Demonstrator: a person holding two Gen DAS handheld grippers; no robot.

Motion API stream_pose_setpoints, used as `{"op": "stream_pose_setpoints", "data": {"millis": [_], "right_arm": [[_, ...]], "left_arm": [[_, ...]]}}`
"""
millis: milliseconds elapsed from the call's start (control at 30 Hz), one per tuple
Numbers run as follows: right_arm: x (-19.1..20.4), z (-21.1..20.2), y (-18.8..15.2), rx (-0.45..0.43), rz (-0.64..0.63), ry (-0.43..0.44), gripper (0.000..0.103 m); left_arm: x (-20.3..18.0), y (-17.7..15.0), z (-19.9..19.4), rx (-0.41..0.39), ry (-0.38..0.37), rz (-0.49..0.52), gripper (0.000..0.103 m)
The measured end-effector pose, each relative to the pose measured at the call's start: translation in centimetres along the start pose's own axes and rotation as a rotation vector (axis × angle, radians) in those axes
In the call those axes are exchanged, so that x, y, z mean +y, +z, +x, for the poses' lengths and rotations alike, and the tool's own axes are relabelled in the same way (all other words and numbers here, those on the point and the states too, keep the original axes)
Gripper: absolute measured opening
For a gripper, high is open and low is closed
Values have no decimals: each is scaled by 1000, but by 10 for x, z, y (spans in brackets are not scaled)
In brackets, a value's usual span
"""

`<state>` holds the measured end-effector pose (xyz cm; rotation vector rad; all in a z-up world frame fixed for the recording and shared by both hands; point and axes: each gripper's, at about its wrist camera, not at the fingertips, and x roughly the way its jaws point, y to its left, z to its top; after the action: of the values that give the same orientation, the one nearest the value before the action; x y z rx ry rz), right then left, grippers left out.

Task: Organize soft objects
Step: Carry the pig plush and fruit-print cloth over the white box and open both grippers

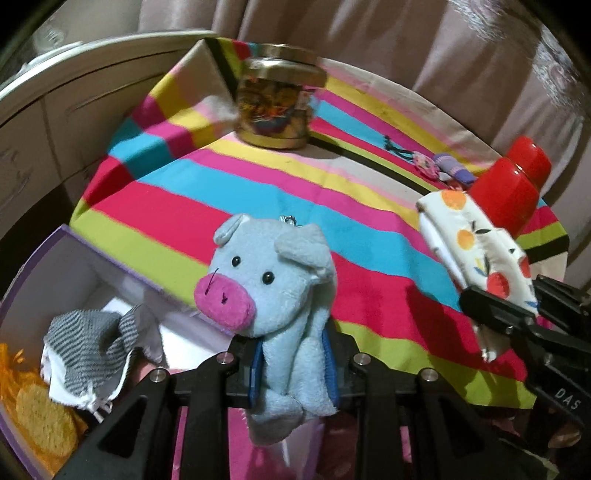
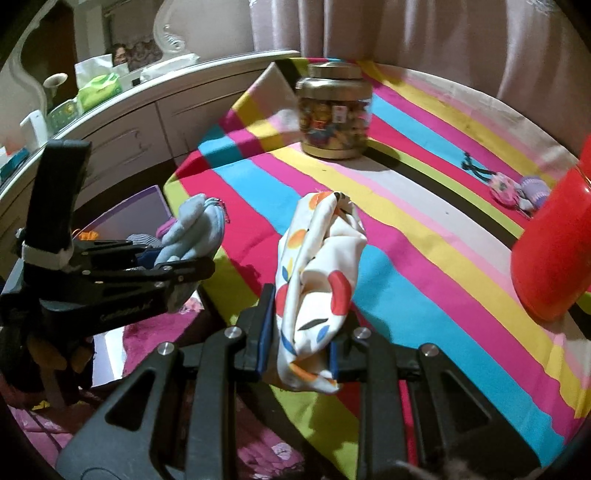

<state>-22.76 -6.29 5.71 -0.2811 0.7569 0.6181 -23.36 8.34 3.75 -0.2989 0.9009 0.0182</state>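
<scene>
— While both hang over the striped surface (image 1: pixel 258 192), what's gripped?
— Left claw (image 1: pixel 293 363) pinches blue pig plush (image 1: pixel 273 280), frame centre; right claw (image 2: pixel 303 354) pinches fruit-print cloth (image 2: pixel 321 273), centre. Purple box (image 1: pixel 51 243) lower left.

home bedroom: dresser (image 2: pixel 155 110), curtains (image 2: pixel 406 33)

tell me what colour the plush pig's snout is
Pink, on the pale blue plush pig; clearest in the left wrist view.

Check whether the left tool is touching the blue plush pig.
Touching. The left wrist view shows the left tool with its blue pads pressed against both sides of the blue plush pig, which is held up off the striped cloth.
</scene>
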Motion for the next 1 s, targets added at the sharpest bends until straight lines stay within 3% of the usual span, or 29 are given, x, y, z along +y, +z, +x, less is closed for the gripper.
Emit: {"op": "stream_pose_setpoints", "data": {"millis": [233,567,633,700,767,800,900,1000], "right_arm": [[30,-2,18,-21,-93,53,28],[123,14,24,11,-316,258,29],[144,20,19,37,-362,337,31],[157,23,13,59,-387,400,41],[166,23,7,58,-414,412,61],[165,22,6,51,-416,412,64],[142,13,11,0,-341,386,66],[97,5,17,-40,-187,345,69]], "left_arm": [[43,-12,-22,-13,70,-102,28],[120,-33,-61,-45,266,-246,29],[132,-37,-64,-46,299,-272,35],[146,-40,-67,-48,338,-314,53],[154,-41,-74,-69,378,-353,59],[157,-40,-78,-90,389,-363,61],[145,-31,-85,-151,379,-340,71],[113,-18,-79,-184,338,-245,82]]}}
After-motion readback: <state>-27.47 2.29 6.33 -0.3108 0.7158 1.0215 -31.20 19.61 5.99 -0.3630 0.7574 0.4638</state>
